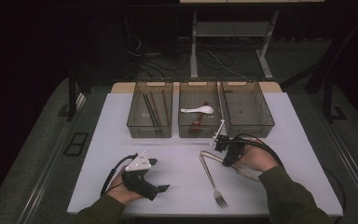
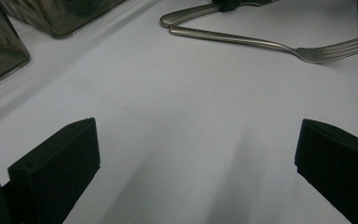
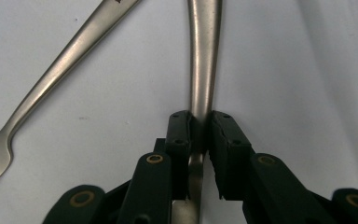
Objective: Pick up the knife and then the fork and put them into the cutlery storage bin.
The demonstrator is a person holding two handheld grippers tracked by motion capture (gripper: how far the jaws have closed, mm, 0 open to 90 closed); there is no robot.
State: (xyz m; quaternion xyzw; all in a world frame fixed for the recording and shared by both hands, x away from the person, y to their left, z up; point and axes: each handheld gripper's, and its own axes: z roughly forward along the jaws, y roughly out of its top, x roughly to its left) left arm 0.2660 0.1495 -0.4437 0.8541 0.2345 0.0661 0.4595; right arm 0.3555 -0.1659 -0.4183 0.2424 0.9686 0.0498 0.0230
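While clamped in right hand-held gripper (image 3: 198, 135), utensil handle (image 3: 204, 56) points straight ahead (flat).

The desk (image 1: 121, 158) is plain white, and on it lie a silver fork (image 1: 212, 179) and a second silver utensil handle (image 3: 204, 56), both of brushed metal. Both claws are matte black: the right claw (image 3: 199, 133) has brass-coloured rivets, the left claw (image 1: 161, 175) a pale grey plate. At twelve o'clock stand three smoky translucent bins (image 1: 150, 133) (the middle one holds a white spoon (image 1: 198, 110)).
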